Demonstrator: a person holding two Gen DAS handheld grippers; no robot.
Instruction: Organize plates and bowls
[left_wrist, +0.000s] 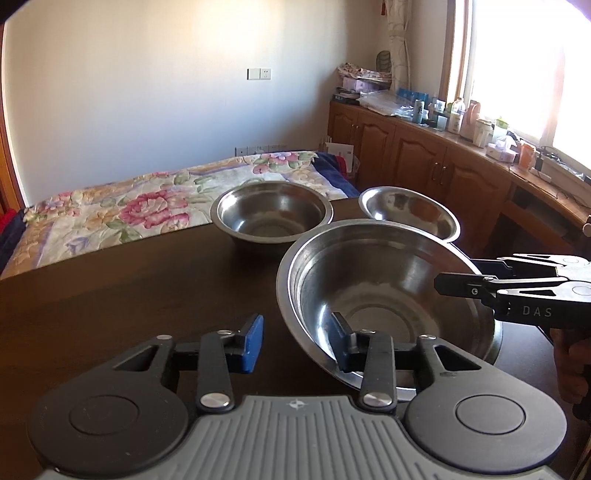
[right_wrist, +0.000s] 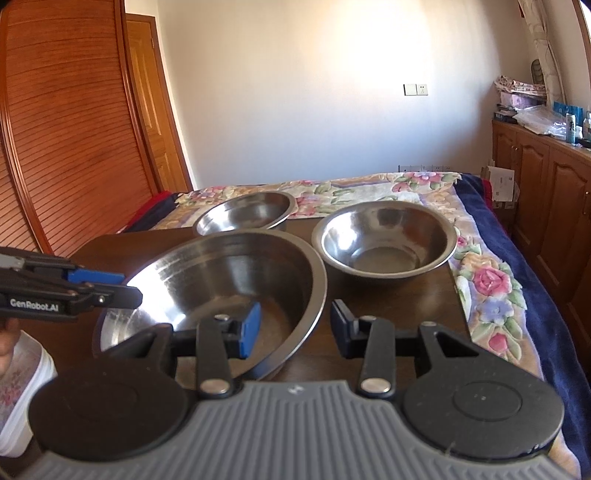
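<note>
Left wrist: left gripper (left_wrist: 295, 341) open, large bowl (left_wrist: 388, 295) rim between fingers | right gripper (right_wrist: 293, 328) likewise; shared lift likely

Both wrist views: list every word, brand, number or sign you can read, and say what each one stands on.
"DAS": white letters on the side of the right gripper, seen in the left wrist view; cut off at the frame edge.
"GenRobot.AI": white letters on the side of the left gripper, seen in the right wrist view.
Labels on the bottles and boxes on the wooden counter: too small and blurred to read.
</note>
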